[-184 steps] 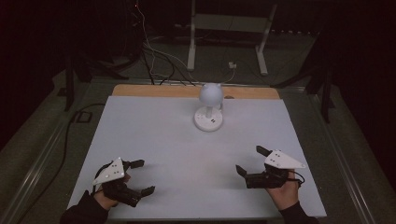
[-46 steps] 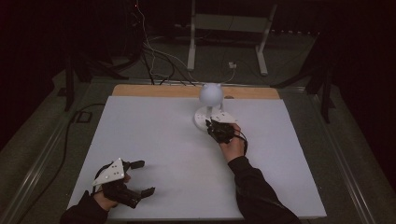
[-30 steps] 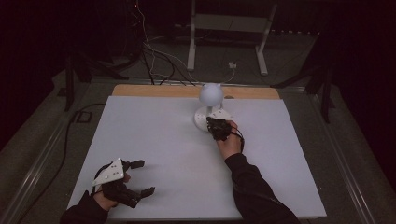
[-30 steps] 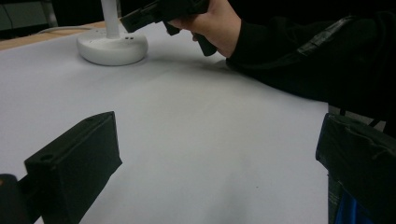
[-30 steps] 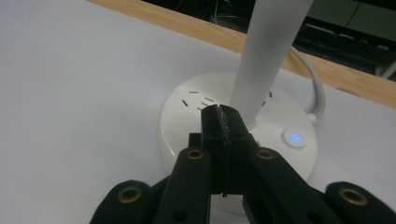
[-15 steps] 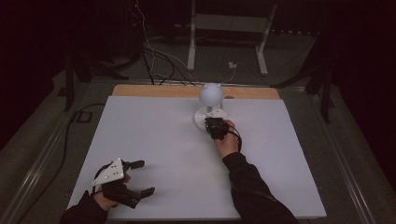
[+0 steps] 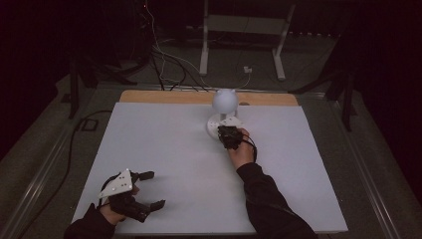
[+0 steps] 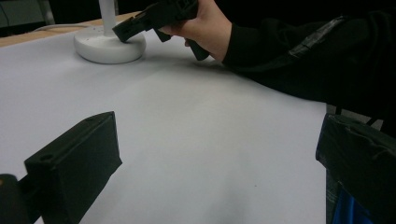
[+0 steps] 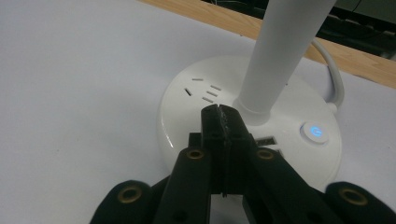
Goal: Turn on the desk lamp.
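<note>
Work in hand looks like switching the lamp (image 7: 225,112) by its power button (image 9: 313,131): the reach is done, the press itself I'd judge not made or at least not confirmed. The right gripper (image 9: 221,114) has its jaws pressed together with nothing between them, tips hovering over the lamp base (image 9: 187,116) just in front of the stem (image 9: 280,51). In the right gripper view the button sits on the base to the right of the tips, near but apart, with a blue ring glowing on it; whether the tips touch the base surface I cannot tell. In the high view the right gripper (image 7: 229,135) is at the near edge of the base, on the table (image 7: 149,144) towards its far middle, with the lamp's round head above it. The left gripper view shows the same contact zone from the side: closed black jaws at the base rim (image 8: 109,46). Left to do, as I read it: shift the tips sideways onto the button and push down. The left gripper (image 7: 147,189) is idle at the near left corner, well apart from the lamp, jaws spread wide and empty.
</note>
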A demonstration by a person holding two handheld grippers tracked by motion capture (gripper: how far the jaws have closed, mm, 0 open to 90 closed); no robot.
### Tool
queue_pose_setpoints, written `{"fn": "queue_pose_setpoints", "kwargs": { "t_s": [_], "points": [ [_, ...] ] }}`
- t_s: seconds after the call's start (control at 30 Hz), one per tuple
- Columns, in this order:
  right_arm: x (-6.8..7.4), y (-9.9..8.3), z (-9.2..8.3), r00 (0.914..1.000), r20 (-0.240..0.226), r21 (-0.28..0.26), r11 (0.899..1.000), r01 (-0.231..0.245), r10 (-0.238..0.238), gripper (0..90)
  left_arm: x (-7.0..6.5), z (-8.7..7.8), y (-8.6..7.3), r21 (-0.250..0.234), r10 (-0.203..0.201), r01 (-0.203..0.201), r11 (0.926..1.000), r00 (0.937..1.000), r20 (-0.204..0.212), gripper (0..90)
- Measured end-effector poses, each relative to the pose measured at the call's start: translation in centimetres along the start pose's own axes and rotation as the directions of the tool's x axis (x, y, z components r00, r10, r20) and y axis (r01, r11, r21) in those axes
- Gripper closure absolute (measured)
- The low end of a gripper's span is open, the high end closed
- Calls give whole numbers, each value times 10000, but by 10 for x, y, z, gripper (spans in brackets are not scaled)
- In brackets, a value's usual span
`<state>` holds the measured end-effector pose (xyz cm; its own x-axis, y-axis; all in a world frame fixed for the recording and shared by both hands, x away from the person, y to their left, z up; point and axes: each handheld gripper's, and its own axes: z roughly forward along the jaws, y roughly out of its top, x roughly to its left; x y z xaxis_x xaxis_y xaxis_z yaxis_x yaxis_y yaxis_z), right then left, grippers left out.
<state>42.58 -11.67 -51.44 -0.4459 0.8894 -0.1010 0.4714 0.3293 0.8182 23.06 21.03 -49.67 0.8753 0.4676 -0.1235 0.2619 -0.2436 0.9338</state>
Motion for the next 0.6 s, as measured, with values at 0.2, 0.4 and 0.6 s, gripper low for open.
{"fn": "queue_pose_setpoints", "kwargs": {
  "t_s": [0.2,0.4,0.6],
  "points": [
    [0,0,0,10000,29,4,10000,5,-5,900,0,0,0,2,-8,8,10000,10000,9,3],
    [0,-1,1,10000,-8,-104,9999,-55,55,900,0,0,0,4,-5,5,10000,10000,4,3],
    [0,-1,-3,9999,-155,-542,9985,-49,41,778,0,0,0,12,-10,10,10000,10000,-2,3]
  ]
}}
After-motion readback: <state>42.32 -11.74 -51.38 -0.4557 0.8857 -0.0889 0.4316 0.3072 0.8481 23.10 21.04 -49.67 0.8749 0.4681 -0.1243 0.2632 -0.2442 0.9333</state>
